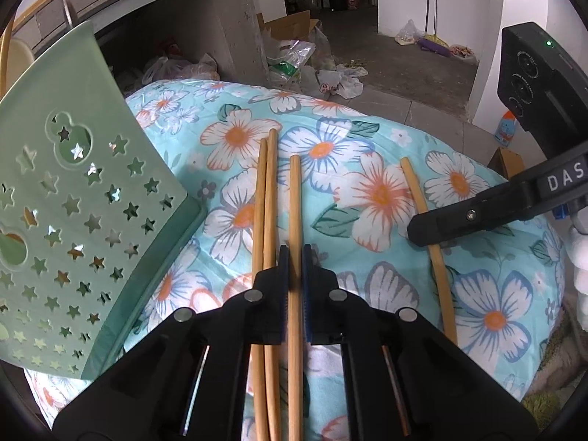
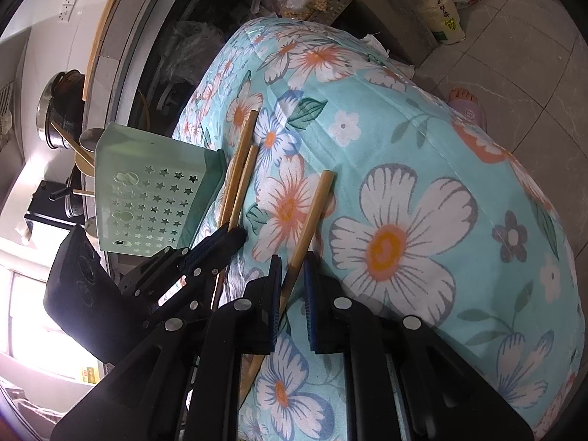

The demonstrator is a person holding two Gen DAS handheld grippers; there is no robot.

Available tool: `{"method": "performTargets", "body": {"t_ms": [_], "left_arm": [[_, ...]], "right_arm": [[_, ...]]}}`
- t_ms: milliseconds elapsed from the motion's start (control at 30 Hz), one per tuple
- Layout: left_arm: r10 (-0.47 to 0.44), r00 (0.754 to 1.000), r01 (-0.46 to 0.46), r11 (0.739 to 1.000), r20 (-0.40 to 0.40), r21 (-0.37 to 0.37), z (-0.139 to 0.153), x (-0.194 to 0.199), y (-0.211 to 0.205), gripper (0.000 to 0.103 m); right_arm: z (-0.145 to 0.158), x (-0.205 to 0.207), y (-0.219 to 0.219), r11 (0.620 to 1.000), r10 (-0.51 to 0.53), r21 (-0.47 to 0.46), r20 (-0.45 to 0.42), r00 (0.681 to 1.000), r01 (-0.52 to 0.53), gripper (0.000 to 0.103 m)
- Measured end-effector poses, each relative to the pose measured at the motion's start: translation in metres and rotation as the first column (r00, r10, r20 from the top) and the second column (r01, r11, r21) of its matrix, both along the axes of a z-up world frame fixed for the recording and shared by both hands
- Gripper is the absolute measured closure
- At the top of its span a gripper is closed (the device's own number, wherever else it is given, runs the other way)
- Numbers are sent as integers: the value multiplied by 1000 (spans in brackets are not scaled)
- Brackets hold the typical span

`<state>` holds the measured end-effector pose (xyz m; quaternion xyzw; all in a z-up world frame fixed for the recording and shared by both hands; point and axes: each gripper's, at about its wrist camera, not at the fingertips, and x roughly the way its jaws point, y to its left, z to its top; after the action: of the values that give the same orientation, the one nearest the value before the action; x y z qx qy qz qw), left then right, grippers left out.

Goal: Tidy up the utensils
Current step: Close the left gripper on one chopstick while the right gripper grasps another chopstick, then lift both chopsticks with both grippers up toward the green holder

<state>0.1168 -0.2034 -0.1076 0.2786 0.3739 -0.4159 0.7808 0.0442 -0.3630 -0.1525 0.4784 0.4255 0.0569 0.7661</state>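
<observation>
So the left tool (image 1: 295, 257) is pointing steeply down and its blue-padded jaws are squeezed in tight on a single light wooden chopstick (image 1: 294, 220) – that one is running straight up the middle of the left wrist view, lying on the turquoise floral cloth (image 1: 367, 139) that's covering the worktop. Just to the left of it, a pair of matching wooden chopsticks (image 1: 267, 198) is lying side by side, touching each other and passing under the left finger of that tool.

Over on the right, the right tool (image 2: 293, 261) is doing the same thing – jaws narrow, pinching a fourth wooden chopstick (image 2: 312, 213) that's sitting slanted across a big white-and-orange flower print. In the left view you can see that tool's black fingertip pressing down on that chopstick, well apart from the other three.

Further back on the left, a pale green plastic utensil holder with star-shaped cutouts (image 1: 70, 198) is lying tipped over on the cloth, its edge near the pair of chopsticks but I can't tell if it's touching them.

Beyond the worktop there's a grey tiled floor (image 1: 415, 70) with crumpled plastic bags (image 1: 341, 81) and a brown cardboard box (image 1: 290, 24) scattered about.
</observation>
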Motion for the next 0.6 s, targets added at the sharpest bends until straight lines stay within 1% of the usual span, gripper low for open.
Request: {"method": "performTargets", "body": {"t_ms": [133, 267, 333, 433, 533, 600], "left_arm": [[21, 998, -21, 1000, -63, -9, 3, -3, 11, 97], [41, 987, -44, 999, -157, -12, 4, -9, 21, 97], [45, 984, -46, 999, -173, -5, 3, -15, 24, 97], [52, 983, -53, 999, -176, -1, 3, -16, 24, 97], [57, 978, -61, 998, -198, -12, 3, -11, 22, 91], [58, 974, -65, 998, -219, -25, 6, -7, 21, 84]], "right_arm": [[0, 1, 0, 1000, -1, -4, -1, 1000, 1, 92], [1, 1, 1, 1000, -3, -6, -5, 1000, 3, 92], [1, 1, 1, 1000, -4, -5, -7, 1000, 4, 92], [1, 2, 1, 1000, -2, -2, -12, 1000, 2, 92], [1, 3, 0, 1000, 2, 12, -14, 1000, -1, 89], [1, 3, -1, 1000, 0, 23, -19, 1000, 0, 89]]}}
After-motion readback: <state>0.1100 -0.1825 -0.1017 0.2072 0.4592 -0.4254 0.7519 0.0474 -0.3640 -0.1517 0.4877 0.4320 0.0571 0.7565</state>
